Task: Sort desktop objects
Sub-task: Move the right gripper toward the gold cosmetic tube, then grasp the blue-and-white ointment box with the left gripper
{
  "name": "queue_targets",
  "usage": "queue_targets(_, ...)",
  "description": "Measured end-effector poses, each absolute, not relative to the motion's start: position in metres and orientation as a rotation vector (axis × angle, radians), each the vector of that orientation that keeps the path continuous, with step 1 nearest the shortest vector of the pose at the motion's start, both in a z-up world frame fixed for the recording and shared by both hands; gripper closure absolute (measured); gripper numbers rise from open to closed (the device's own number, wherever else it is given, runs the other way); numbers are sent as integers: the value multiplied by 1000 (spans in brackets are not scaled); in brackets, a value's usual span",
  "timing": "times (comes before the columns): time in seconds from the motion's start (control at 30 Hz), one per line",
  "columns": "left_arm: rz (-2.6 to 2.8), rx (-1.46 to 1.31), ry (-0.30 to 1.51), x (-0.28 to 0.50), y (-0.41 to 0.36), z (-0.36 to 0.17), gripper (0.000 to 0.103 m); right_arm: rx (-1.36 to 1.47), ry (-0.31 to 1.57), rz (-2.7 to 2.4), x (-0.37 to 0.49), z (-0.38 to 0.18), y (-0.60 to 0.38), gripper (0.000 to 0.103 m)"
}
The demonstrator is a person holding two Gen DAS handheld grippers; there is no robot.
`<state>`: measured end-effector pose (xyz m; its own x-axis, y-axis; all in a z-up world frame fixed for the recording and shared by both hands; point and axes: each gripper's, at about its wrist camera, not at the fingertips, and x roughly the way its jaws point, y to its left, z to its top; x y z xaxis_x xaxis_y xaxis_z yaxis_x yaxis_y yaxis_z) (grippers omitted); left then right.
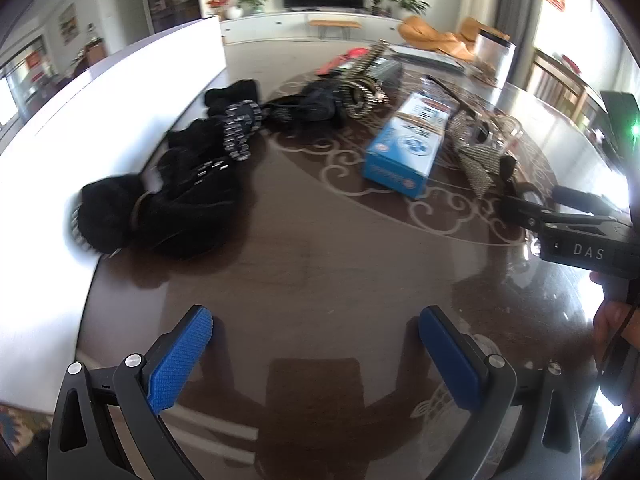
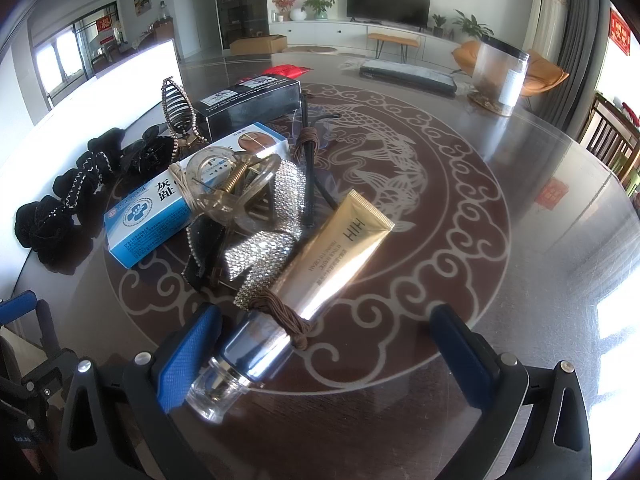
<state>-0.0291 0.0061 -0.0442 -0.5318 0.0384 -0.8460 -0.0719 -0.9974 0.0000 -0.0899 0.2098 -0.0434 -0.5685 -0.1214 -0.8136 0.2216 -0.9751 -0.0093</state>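
Gold cream tube (image 2: pixel 320 264) lay on table (image 2: pixel 520 240) just ahead of right gripper (image 2: pixel 320 356), clear cap beside its left pad, jaws wide and empty. Likely light, glossy, slippery, squashy; rigid cap-end shoulder safest hold. Left gripper (image 1: pixel 316 356) spread wide, empty.

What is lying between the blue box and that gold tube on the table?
In the right wrist view, a clear hair claw clip and a rhinestone-covered hair bow lie between the blue box and the gold tube.
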Motion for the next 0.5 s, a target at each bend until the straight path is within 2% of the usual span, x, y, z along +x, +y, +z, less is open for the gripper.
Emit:
queue_targets(0.17, 2550, -1492, 162, -69, 27, -43, 0, 1345, 163, -2618, -90, -44, 210, 0)
queue_targets(0.5, 2517, -1548, 169, -147, 42, -41, 0, 1352, 153, -2632, -91, -43, 213, 0)
